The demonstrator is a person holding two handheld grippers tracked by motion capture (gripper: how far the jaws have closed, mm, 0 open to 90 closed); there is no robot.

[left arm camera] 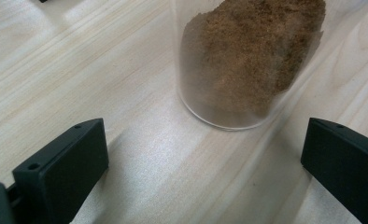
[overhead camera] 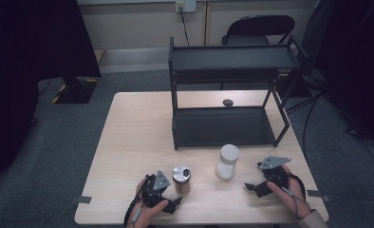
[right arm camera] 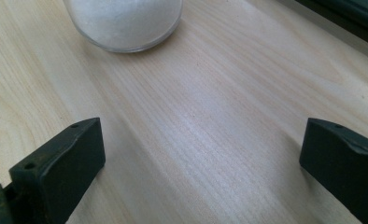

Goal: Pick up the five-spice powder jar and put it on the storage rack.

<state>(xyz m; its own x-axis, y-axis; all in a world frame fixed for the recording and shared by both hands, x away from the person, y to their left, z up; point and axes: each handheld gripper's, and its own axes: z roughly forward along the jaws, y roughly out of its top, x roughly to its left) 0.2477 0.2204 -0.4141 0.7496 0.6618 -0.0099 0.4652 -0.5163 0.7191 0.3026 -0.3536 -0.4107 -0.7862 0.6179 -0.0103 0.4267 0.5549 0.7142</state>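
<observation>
High view: the brown jar [overhead camera: 181, 179] stands on the desk [overhead camera: 128, 142] just beside the left tool [overhead camera: 175, 205], the white jar [overhead camera: 227, 162] near the right tool [overhead camera: 251, 186]. Both tools gape, empty. A black rack [overhead camera: 223, 126] stands behind. Gripper views cut off both jars' tops.

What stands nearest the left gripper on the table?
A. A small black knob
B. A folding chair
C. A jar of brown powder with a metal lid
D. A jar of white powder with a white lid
C: the jar of brown powder stands right beside the left gripper, and brown grains show through its glass just ahead of the open jaws in the left gripper view.
</observation>
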